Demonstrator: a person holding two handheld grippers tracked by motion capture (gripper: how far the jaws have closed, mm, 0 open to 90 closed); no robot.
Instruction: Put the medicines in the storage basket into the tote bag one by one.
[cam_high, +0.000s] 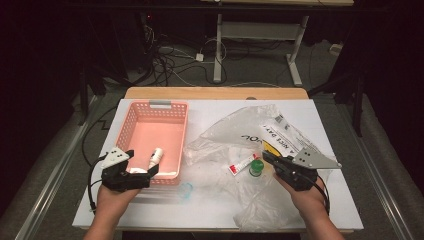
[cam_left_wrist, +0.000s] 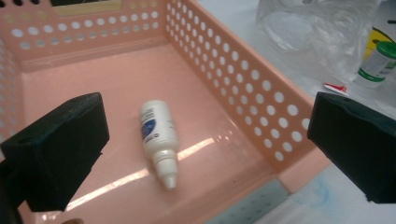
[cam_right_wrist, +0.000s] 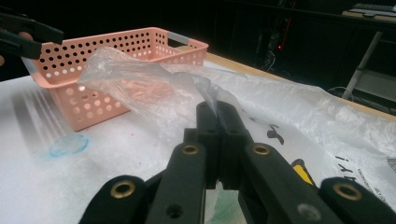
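Note:
A pink perforated basket (cam_high: 131, 122) stands at the table's left. A small white dropper bottle (cam_high: 156, 157) (cam_left_wrist: 158, 135) lies on its side on the basket floor. My left gripper (cam_high: 142, 162) (cam_left_wrist: 205, 144) hovers over the basket's near end, open, with the bottle lying below the gap between its jaws and untouched. My right gripper (cam_high: 267, 157) (cam_right_wrist: 217, 116) is shut on a thin fold of the clear plastic bag (cam_high: 240, 130) (cam_right_wrist: 140, 79) and holds that fold raised. A green-capped bottle (cam_high: 256, 167) (cam_left_wrist: 376, 63) stands just left of the right gripper.
A red and white tube (cam_high: 237, 167) lies on the crumpled plastic beside the green-capped bottle. A blue ring mark (cam_high: 185, 190) (cam_right_wrist: 69, 144) is on the white table cover (cam_high: 150, 207) near the basket's front corner. Printed bag film spreads over the table's right half.

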